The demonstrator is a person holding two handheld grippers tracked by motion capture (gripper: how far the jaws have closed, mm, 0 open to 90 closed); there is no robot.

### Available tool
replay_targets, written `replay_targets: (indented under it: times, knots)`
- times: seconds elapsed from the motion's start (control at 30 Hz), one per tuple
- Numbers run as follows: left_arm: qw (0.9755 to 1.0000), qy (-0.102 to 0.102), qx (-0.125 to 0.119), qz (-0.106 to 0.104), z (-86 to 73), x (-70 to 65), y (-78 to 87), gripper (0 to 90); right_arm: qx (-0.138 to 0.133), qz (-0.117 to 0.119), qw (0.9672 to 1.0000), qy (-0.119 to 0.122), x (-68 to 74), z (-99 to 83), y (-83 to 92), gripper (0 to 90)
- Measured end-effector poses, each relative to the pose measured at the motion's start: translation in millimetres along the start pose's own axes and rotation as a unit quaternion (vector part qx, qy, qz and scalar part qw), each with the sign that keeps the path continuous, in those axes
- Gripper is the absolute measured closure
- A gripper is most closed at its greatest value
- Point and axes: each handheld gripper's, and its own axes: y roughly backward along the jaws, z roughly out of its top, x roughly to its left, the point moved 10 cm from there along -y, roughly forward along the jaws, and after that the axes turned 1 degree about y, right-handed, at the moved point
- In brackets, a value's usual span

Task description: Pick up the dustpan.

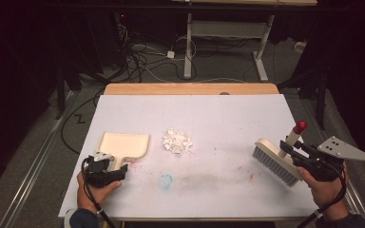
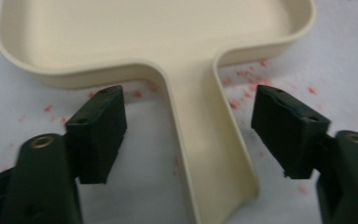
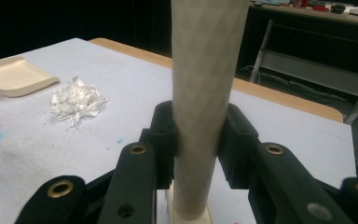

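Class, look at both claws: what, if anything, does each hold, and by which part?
The right claw grips the brush by its upright handle. The left claw holds nothing; its jaws stand open either side of the dustpan handle.

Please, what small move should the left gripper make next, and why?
Probably close the left gripper on the dustpan handle. Its fingers stand open on either side of the handle without touching it, while the right gripper already clamps the brush, and the paper scraps lie unswept.
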Motion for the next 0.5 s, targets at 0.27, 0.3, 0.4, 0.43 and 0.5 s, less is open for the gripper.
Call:
replay_targets:
  times: [0.27,0.3,0.4,0.43,0.5]
  knots:
    - [0.9997,-0.006,0.005,0.023,7.6,6.6,-6.7,42.5,-0.008,-0.014,0.9998,-0.012,-1.8,-1.1,-0.3,70.9]
    - [0.9997,-0.004,0.005,0.022,7.7,7.3,-6.7,44.5,-0.006,-0.013,0.9998,-0.012,-1.2,-1.4,-0.9,70.8]
    - [0.9997,-0.012,0.010,0.018,8.7,7.7,-7.0,50.1,-0.004,-0.011,0.9999,-0.011,-0.4,-2.3,-1.5,70.8]
    - [0.9997,-0.015,0.011,0.015,8.9,7.7,-7.1,52.3,-0.005,-0.010,0.9999,-0.012,-0.2,-2.4,-1.6,70.8]
    - [0.9996,-0.022,0.015,0.012,9.6,8.0,-7.3,56.3,-0.004,-0.009,0.9999,-0.011,0.1,-2.4,-1.8,70.8]
